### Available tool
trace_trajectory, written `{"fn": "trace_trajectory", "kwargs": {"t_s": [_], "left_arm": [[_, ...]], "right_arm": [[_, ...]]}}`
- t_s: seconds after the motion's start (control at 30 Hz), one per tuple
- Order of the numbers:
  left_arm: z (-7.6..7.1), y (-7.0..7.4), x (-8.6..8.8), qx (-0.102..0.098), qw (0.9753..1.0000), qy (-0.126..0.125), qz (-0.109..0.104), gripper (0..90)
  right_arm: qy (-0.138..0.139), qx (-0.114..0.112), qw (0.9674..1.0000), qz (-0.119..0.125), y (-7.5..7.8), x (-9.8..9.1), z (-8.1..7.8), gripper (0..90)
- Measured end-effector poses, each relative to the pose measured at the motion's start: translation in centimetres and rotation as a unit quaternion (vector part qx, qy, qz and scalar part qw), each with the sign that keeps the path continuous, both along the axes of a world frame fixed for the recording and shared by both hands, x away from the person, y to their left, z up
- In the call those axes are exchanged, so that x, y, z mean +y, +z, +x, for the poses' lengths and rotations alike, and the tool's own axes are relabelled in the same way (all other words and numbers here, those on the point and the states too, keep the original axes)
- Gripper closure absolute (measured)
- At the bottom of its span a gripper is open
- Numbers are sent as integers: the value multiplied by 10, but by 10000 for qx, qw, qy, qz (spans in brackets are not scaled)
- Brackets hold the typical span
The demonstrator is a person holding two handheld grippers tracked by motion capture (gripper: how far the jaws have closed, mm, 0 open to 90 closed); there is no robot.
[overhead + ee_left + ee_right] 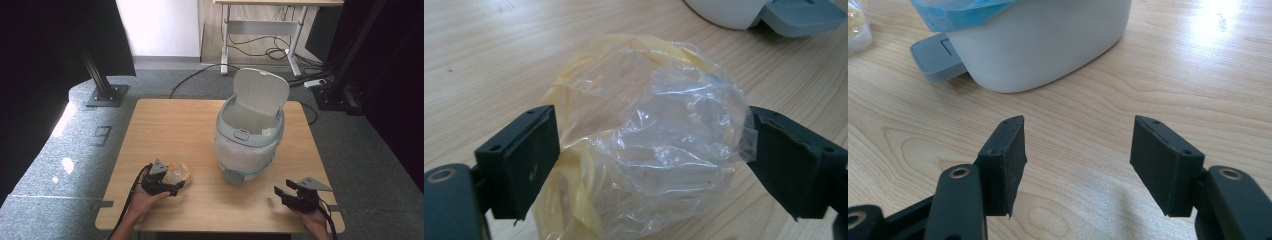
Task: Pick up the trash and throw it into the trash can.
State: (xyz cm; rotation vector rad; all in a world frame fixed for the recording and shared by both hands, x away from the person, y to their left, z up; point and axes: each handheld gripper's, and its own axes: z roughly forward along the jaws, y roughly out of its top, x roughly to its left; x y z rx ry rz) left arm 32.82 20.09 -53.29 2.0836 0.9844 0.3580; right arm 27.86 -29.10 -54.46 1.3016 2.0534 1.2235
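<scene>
A crumpled clear and yellowish plastic bag (181, 172) (649, 145) lies on the wooden table (170, 130) near its front left. My left gripper (175, 181) (651, 130) is open wide, one jaw on each side of the bag, right at its edges. A white and pale blue pedal bin (245, 150) stands at mid-table with its lid (262, 92) raised and a translucent liner folded over its rim. My right gripper (283, 188) (1079, 125) sits low at the front right, open, with bare wood between its jaws and pointing toward the bin (1048, 50).
The bin's grey pedal (233, 176) (935, 60) juts out toward the front edge, between the two grippers. Beyond the table are grey carpet, a black stand base (106, 95), a desk frame and cables (260, 50).
</scene>
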Motion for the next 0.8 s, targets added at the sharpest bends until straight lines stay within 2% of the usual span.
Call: {"fn": "trace_trajectory", "kwargs": {"t_s": [0.2,0.23,0.3,0.53,0.57,0.63,0.67,0.7,0.73,0.8], "left_arm": [[2,-5,1,92,10000,23,10,246],[2,-7,2,102,9999,-2,-31,246],[2,-8,2,118,9999,-59,-47,309],[0,-8,3,0,10000,-54,-20,483],[-1,-8,3,-42,10000,-55,7,483],[-2,-6,3,-105,9999,-59,41,558],[-3,-5,3,-139,9999,-68,45,558],[-3,-4,4,-163,9998,-85,29,581],[-4,0,6,-187,9997,-115,-96,607],[-5,4,10,-244,9994,-154,-205,622]], "right_arm": [[-23,11,10000,-4,-1,-1,0,385],[-24,20,10000,-8,-1,-1,-1,385],[-20,23,10000,-35,-1,0,-1,385],[3,12,10000,-9,0,1,-1,386],[3,12,10000,-9,0,1,-1,386],[9,3,10000,44,1,1,-1,388],[4,-2,10000,48,1,1,-1,388],[-1,-9,10000,34,1,0,-1,388],[-15,1,10000,32,0,-1,-1,388],[-30,6,10000,33,0,-2,-1,389]]}}
